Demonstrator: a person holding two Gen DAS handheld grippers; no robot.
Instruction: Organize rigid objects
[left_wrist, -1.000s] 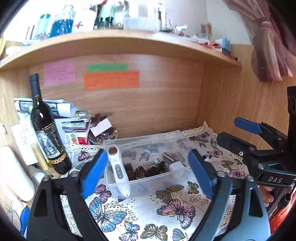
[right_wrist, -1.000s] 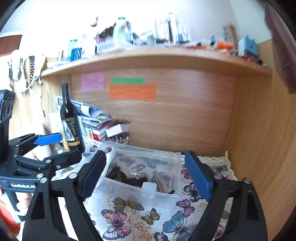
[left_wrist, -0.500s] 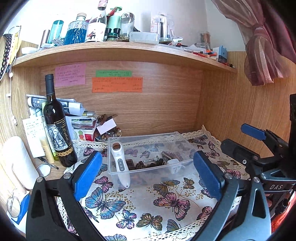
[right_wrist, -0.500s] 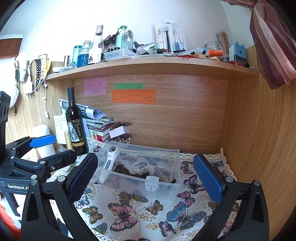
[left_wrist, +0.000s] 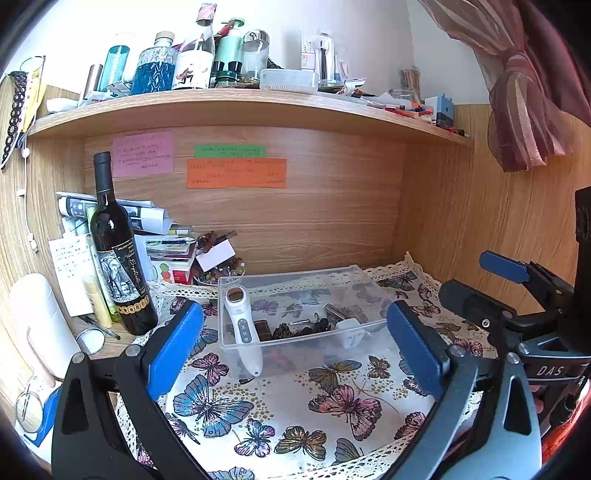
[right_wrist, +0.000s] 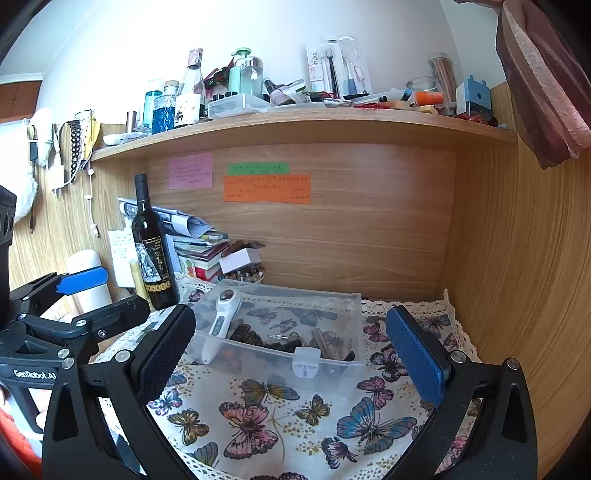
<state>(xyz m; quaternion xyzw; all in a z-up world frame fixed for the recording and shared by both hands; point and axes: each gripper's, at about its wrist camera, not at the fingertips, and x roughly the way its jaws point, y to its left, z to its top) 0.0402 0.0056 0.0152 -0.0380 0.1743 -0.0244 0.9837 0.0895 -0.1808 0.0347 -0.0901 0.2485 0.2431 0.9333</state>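
Note:
A clear plastic bin (left_wrist: 354, 280) (right_wrist: 332, 299) stands on the butterfly cloth (left_wrist: 280, 398) at the back of the desk nook. A white handheld device (left_wrist: 242, 325) (right_wrist: 219, 325) leans upright in its left end. Several small dark items (left_wrist: 295, 328) (right_wrist: 280, 341) lie on its floor. My left gripper (left_wrist: 291, 347) is open and empty, well in front of the bin. My right gripper (right_wrist: 291, 354) is open and empty too, also in front of the bin. Each gripper shows at the edge of the other's view.
A dark wine bottle (left_wrist: 118, 254) (right_wrist: 153, 251) stands left of the bin, with stacked books and papers (left_wrist: 162, 247) and a bowl of beads (left_wrist: 221, 271) behind. A white cylinder (left_wrist: 40, 317) lies far left. The shelf (left_wrist: 236, 107) above holds many bottles. Wooden walls close in the back and right.
Both grippers have pulled back and up from the bin, so it looks smaller and farther. More cloth and the upper shelf show. Both stay open; the bin's contents have not moved.

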